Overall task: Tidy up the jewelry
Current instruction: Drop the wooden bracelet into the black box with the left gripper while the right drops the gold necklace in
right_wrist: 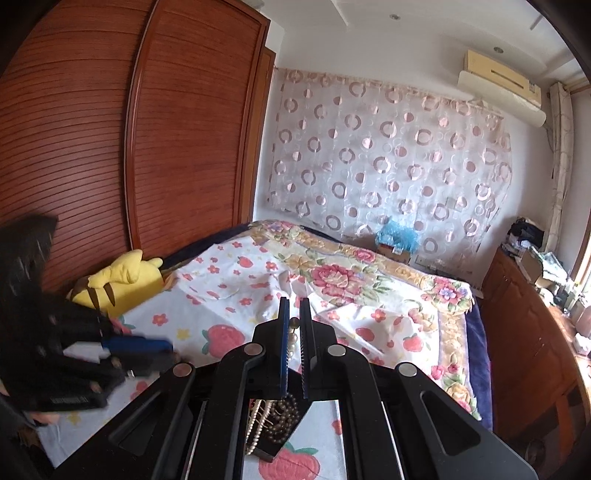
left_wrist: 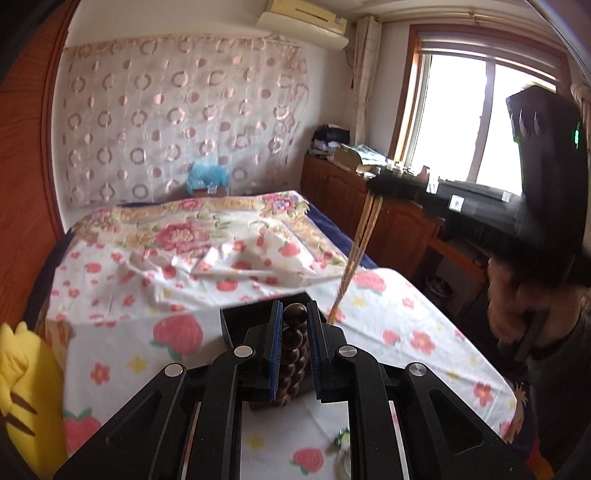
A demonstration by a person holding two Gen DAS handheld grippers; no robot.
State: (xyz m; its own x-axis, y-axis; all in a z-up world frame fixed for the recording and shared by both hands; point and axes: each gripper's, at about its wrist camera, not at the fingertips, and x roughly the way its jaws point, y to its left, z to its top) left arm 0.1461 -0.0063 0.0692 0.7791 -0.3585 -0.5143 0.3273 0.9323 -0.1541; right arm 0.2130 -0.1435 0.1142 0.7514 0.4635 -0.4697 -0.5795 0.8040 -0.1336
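I'm working over a bed (left_wrist: pixel 122 288) that fills most of both views, spread with a white strawberry-and-flower sheet (left_wrist: pixel 399 317) and, farther back, a floral blanket (right_wrist: pixel 369 280). A slatted wooden wardrobe (right_wrist: pixel 110 140) stands along one side, a sheer curtain with pink rings (left_wrist: pixel 177 114) hangs on the back wall below an air conditioner (left_wrist: pixel 306 26), and a low wooden cabinet (left_wrist: pixel 351 195) runs under the bright window (left_wrist: pixel 480 122). A yellow plush toy (right_wrist: pixel 118 277) lies at the bed's edge by the wardrobe. On the sheet sits a black jewelry box (left_wrist: pixel 258 317). My left gripper (left_wrist: pixel 291 354) is clamped on a dark wooden bead bracelet (left_wrist: pixel 293 350) just above that box. My right gripper (right_wrist: pixel 294 347) pinches a pearl necklace (right_wrist: pixel 291 343), whose strands hang into the box beside a darker bead chain (right_wrist: pixel 284 417).
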